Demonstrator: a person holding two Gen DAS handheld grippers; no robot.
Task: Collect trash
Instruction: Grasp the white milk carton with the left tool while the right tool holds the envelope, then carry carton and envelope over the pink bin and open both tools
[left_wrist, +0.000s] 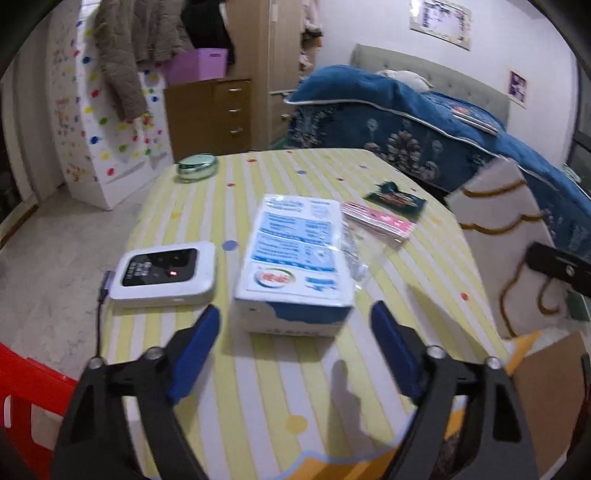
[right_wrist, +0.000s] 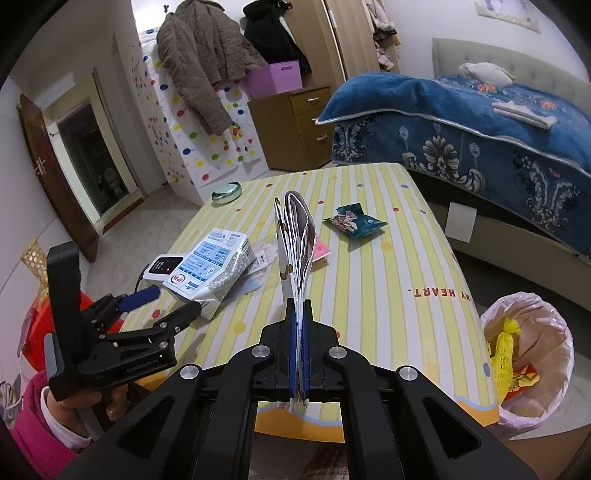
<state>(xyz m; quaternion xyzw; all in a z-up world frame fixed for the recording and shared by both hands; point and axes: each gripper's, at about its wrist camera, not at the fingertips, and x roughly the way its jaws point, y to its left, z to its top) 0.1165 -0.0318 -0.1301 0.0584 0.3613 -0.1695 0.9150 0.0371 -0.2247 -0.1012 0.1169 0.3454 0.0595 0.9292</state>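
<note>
My right gripper (right_wrist: 300, 325) is shut on a flattened white and gold paper wrapper (right_wrist: 293, 236), held upright above the striped table (right_wrist: 388, 280). My left gripper (left_wrist: 293, 325) is open, its blue pads either side of a white and blue tissue pack (left_wrist: 295, 258), just short of it. It also shows in the right wrist view (right_wrist: 162, 301), near the pack (right_wrist: 210, 269). A pink wrapper (left_wrist: 376, 221) and a dark green snack wrapper (left_wrist: 397, 197) (right_wrist: 354, 221) lie on the table. A bin lined with a pink bag (right_wrist: 532, 350) stands at the table's right front corner, holding trash.
A white device with a black screen (left_wrist: 166, 271) and cable lies left of the pack. A green round tin (left_wrist: 195, 166) sits at the far left edge. A red stool (left_wrist: 22, 398) stands left, a bed with a blue blanket (right_wrist: 480, 140) right.
</note>
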